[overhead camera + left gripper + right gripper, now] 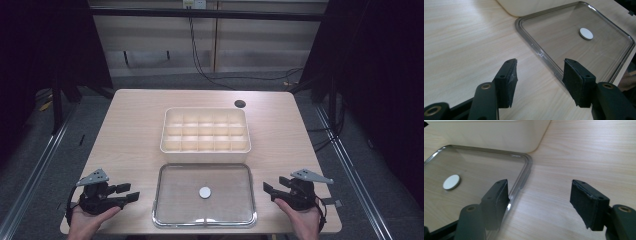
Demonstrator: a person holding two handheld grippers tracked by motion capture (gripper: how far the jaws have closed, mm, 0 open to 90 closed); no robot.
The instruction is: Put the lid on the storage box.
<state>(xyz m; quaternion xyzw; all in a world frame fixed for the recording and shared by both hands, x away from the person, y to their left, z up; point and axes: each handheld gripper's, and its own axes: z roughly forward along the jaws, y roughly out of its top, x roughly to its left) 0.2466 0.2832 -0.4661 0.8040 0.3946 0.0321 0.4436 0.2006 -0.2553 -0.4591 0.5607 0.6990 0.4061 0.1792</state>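
A clear shallow tray [204, 217] lies near the table's front edge, with a small white disc [205, 192] at its middle. Behind it stands a cream box [205, 148] split into several compartments, all looking empty. My left gripper [129, 192] rests open at the tray's left, fingers pointing toward it. My right gripper [269, 192] rests open at the tray's right. In the left gripper view the tray [544, 56] and disc [586, 33] lie just past the open left gripper [539, 75]. In the right gripper view the open right gripper [539, 195] straddles the corner of the tray [525, 170]; the disc [451, 182] lies left.
The light wooden table [130, 130] has a dark round cable hole [240, 104] at its back right. Bare wood lies on both sides of the box. Dark floor, rails and cables surround the table.
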